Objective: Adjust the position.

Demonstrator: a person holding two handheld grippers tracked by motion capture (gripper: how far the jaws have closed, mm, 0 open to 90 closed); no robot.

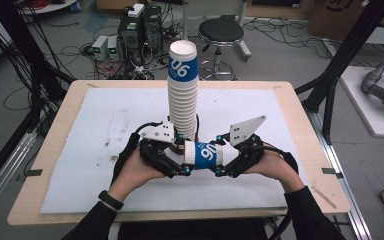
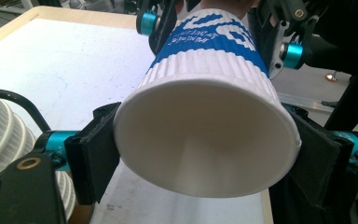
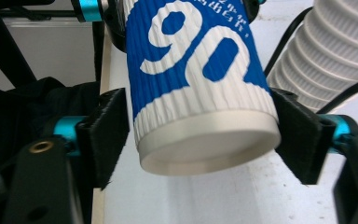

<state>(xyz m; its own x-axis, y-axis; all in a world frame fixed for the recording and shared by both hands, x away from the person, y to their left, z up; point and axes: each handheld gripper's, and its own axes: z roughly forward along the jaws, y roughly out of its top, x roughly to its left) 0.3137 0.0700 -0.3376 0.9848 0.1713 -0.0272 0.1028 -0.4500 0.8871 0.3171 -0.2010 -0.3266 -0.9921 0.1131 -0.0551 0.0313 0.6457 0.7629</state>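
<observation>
A single blue-and-white cup (image 1: 206,155) lies sideways between both grippers, left fingers (image 2: 93,154) clamping its mouth and right fingers (image 3: 109,135) closing on its base beside the tall stack (image 1: 182,95) on the table (image 1: 80,100); next it likely needs uprighting onto that stack.

Left gripper (image 1: 186,167) and right gripper (image 1: 219,167) face each other, jaws clamping one paper cup (image 1: 203,154) beside the cup stack (image 1: 182,95).

A light wooden table (image 1: 55,150) fills the middle of the frame, covered almost edge to edge by a white sheet (image 1: 105,120) — scuffed at centre-left. A tall stack of paper cups (image 1: 182,100) stands at its upper centre.
</observation>
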